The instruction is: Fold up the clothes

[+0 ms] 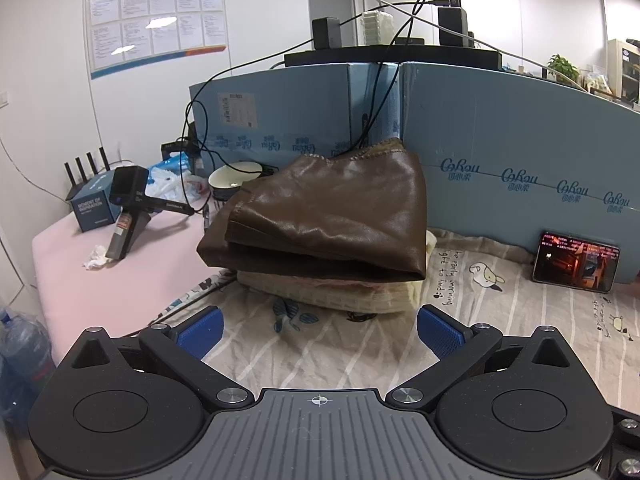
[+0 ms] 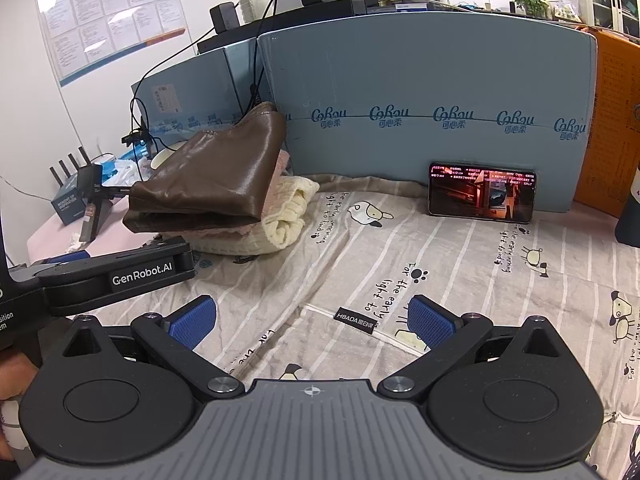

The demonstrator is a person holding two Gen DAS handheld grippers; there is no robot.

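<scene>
A folded brown leather-look garment (image 1: 328, 216) lies on top of a stack with a pink piece and a folded cream knit (image 1: 332, 292) underneath, at the back left of the striped cartoon-print sheet (image 1: 500, 320). My left gripper (image 1: 320, 330) is open and empty, just in front of the stack. The stack also shows in the right wrist view, brown garment (image 2: 212, 176) over cream knit (image 2: 284, 216). My right gripper (image 2: 312, 320) is open and empty over bare sheet (image 2: 460, 248), right of the stack. The left gripper's body (image 2: 112, 272) shows at the left, near the stack.
A blue cardboard wall (image 1: 500, 140) runs behind the sheet, with a lit phone (image 2: 482, 192) leaning on it. A bowl (image 1: 236, 178), a handheld device (image 1: 128, 208), a blue box, a router and cables sit on the pink surface at left. An orange box (image 2: 616, 128) stands at right.
</scene>
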